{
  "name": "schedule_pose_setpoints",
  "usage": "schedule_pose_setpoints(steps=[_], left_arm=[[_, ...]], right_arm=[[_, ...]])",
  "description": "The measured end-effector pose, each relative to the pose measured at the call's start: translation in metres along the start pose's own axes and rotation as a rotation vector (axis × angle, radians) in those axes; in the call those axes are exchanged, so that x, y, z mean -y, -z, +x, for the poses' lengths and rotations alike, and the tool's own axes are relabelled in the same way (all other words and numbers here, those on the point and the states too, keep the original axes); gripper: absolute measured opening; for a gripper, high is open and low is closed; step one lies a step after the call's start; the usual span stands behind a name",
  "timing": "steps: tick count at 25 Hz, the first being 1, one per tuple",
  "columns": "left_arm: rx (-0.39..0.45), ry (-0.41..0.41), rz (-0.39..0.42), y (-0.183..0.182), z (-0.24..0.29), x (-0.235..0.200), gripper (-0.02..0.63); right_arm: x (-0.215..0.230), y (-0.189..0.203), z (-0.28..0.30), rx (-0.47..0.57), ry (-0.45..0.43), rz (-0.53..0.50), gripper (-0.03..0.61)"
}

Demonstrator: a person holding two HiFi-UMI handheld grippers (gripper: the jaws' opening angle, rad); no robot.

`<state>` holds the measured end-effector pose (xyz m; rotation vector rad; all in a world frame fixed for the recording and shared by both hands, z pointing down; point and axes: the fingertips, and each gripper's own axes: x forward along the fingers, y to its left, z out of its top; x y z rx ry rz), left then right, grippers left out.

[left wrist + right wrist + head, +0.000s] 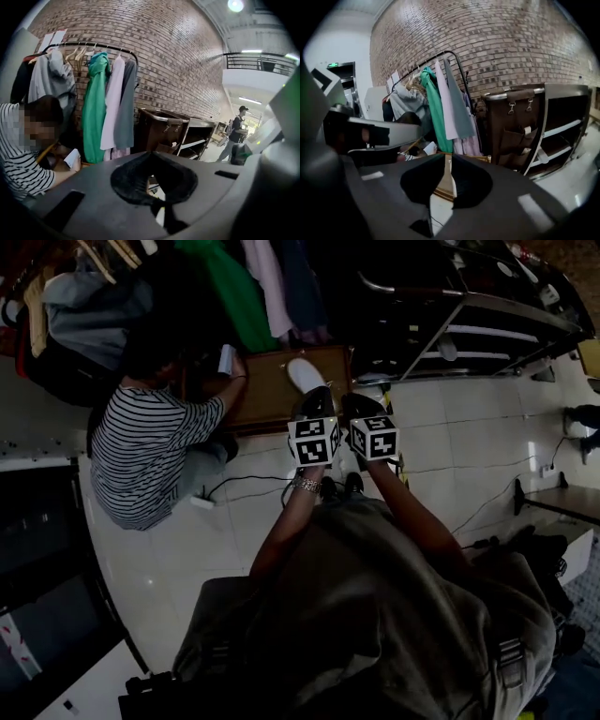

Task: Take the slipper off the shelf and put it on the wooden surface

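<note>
Though dim, white oval slipper (305,373)

— Anything covered on the wooden surface (272,395)?
— Near end of the white slipper (303,373), tucked behind the left gripper (315,401). Left end of the wood lost under the arm of the seated person (150,442).
— And at the edges?
— Hanging clothes (246,282) chopped off by the top edge. Shelf (555,136) sliced by the right edge in the right gripper view, with a pale lump (541,157) on a lower board, too smeared to name. Far off in the left gripper view, a passer-by (236,131) too small to make out. Dark shape (583,418) at the head view's right edge, half cut away
</note>
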<state>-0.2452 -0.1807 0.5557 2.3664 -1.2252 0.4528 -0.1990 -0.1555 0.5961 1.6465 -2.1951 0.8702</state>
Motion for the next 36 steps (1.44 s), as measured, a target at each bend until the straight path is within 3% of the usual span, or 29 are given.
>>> schedule_pose_setpoints(steps=[7, 14, 20, 25, 36], left_arm=[[0.015, 0.089, 0.079, -0.015, 0.015, 0.063, 0.003], [-0.006, 0.139, 0.096, -0.009, 0.016, 0.092, 0.003], [-0.009, 0.130, 0.088, -0.008, 0.017, 0.094, 0.003], [-0.024, 0.119, 0.011, -0.001, 0.013, 0.086, 0.003], [-0.008, 0.040, 0.041, -0.003, -0.004, 0.069, 0.003]], right_arm=[[0.040, -0.031, -0.033, 0.076, 0.022, 0.031, 0.015], [0.061, -0.034, -0.052, 0.075, 0.106, -0.040, 0.000], [0.053, -0.037, -0.054, 0.082, 0.077, -0.051, 0.000], [0.043, -0.037, -0.054, 0.089, 0.051, -0.064, 0.000], [0.021, -0.038, -0.057, 0.091, 0.015, -0.090, 0.000]])
